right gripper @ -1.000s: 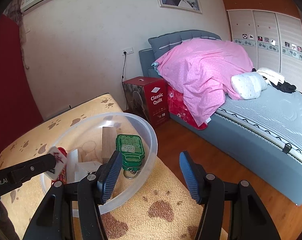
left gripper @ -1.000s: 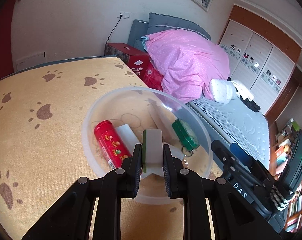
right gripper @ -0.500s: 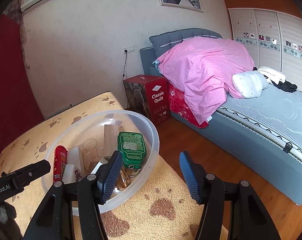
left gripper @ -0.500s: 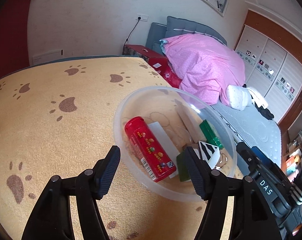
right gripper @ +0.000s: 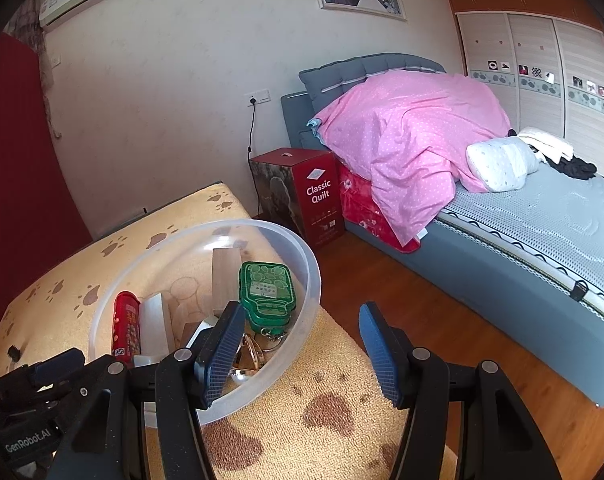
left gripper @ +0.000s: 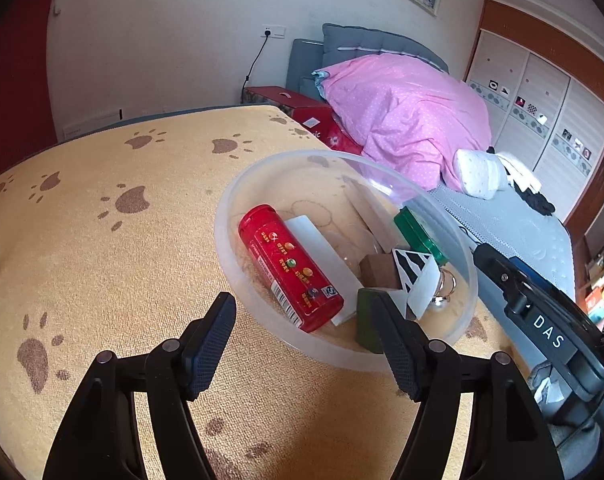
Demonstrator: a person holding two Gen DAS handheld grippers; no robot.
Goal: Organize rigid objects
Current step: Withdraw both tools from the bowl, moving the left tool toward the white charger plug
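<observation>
A clear plastic bowl (left gripper: 221, 236) stands on the yellow paw-print cloth (left gripper: 102, 264). In it lie a red tube (left gripper: 290, 268), a white slab (left gripper: 318, 244), a green tin (left gripper: 420, 234), a brown block (left gripper: 380, 272), a zebra-striped block with a green side (left gripper: 416, 276) and metal rings (left gripper: 446, 284). My left gripper (left gripper: 302, 308) hangs just before the bowl's near rim; its jaws are opening with nothing between them. My right gripper (right gripper: 300, 312) stands open astride the bowl's (right gripper: 302, 248) right rim, its pads clear of it. The green tin (right gripper: 267, 292) lies beyond its left finger.
The cloth-covered table ends just right of the bowl, with wooden floor (right gripper: 402, 280) below. A red quilt box (right gripper: 302, 196) and a bed with a pink duvet (right gripper: 414, 136) stand beyond. Wardrobe doors (right gripper: 542, 64) line the far wall.
The left gripper let go of the green-sided striped block, which now lies in the bowl. Its jaws spread wide and it drew back toward the near rim. The right gripper kept still.
</observation>
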